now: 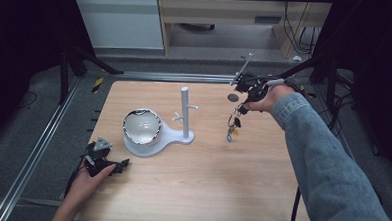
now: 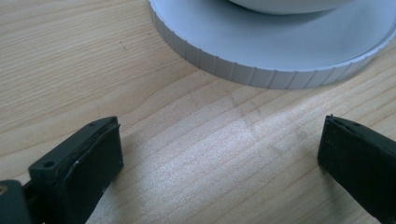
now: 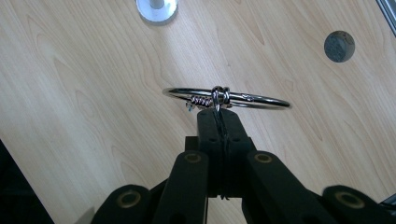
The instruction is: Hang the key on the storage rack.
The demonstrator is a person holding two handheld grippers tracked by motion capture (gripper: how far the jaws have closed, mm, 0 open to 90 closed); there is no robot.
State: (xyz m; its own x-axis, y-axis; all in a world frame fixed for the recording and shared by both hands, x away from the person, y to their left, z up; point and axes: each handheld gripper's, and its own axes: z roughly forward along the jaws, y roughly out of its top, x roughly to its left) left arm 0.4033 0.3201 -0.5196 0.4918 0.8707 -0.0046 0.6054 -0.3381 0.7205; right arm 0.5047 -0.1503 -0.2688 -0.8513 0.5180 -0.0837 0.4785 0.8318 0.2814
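table (image 1: 190,185): light wood, dark room and metal rails around it | stand (image 1: 183,117): white post with pegs, bowl (image 1: 141,126) on its base, mid-table | right gripper (image 1: 242,106): jaws pinched tight on the key ring (image 3: 226,98), keys dangle just under it, off the table, right of the stand | left gripper (image 2: 219,154): spread wide, nothing between, near the base
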